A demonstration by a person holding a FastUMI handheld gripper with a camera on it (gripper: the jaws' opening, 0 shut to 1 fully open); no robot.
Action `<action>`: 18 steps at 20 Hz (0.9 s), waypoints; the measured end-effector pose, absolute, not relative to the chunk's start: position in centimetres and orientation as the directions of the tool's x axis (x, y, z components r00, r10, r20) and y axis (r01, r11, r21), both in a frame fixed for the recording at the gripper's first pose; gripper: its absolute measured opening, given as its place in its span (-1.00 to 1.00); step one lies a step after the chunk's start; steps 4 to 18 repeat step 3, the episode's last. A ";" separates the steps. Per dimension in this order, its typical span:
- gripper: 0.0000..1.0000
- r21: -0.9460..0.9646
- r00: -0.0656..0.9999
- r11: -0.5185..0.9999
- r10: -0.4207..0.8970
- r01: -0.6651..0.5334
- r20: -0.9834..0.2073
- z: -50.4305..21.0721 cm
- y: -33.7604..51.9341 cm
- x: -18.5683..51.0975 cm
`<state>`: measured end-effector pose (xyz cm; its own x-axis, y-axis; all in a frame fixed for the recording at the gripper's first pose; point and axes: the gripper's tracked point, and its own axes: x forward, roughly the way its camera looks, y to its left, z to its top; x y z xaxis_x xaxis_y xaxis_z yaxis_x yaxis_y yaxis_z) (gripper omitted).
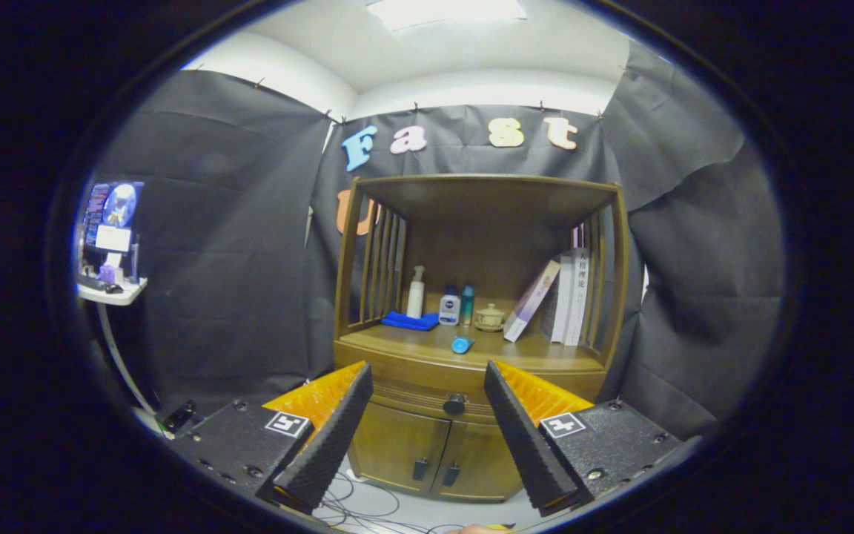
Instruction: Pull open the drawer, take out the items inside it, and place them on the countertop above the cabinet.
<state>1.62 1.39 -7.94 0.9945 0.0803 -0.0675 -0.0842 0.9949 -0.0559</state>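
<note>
Two ridged black fingers [338,423] of the gripper [427,386] are seen spread wide apart, released, with nothing held between them. The wooden cabinet [471,326] is taken as the landmark; it stands beyond the fingers, well apart from them, against the black cloth wall.

The drawer [427,393] is found in the cabinet's front, just under the countertop [516,356], and is closed. Its dark round knob [454,404] is seen in the gap between the two fingertips but farther off, untouched. What lies inside the drawer is hidden. Below the drawer, two cabinet doors [427,460] are shut, each with a small dark handle near the centre seam.

On the countertop, toward the cabinet's back, the following are noted: a folded blue cloth [410,320] at the slatted left side, a white pump bottle [416,293] just behind it, a small white and blue bottle [449,306], a teal bottle [467,304] beside that, and a small lidded ceramic pot [489,317]. A light blue item [462,344] lies nearer the countertop's front edge. Books [564,297] stand at the cabinet's right side, one leaning against the rest.

Cables [368,508] are seen on the floor in front of the cabinet. Left of the cabinet, well apart, a small white shelf with a screen [112,215] is mounted.
</note>
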 end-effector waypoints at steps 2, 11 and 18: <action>0.97 -0.033 0.994 0.995 0.088 -0.090 -0.068 -8.0 1.4 -0.4; 0.97 -0.021 0.994 0.996 0.084 -0.085 -0.067 -8.1 1.3 -1.3; 0.97 -0.021 0.994 0.996 0.084 -0.085 -0.067 -8.1 1.3 -1.3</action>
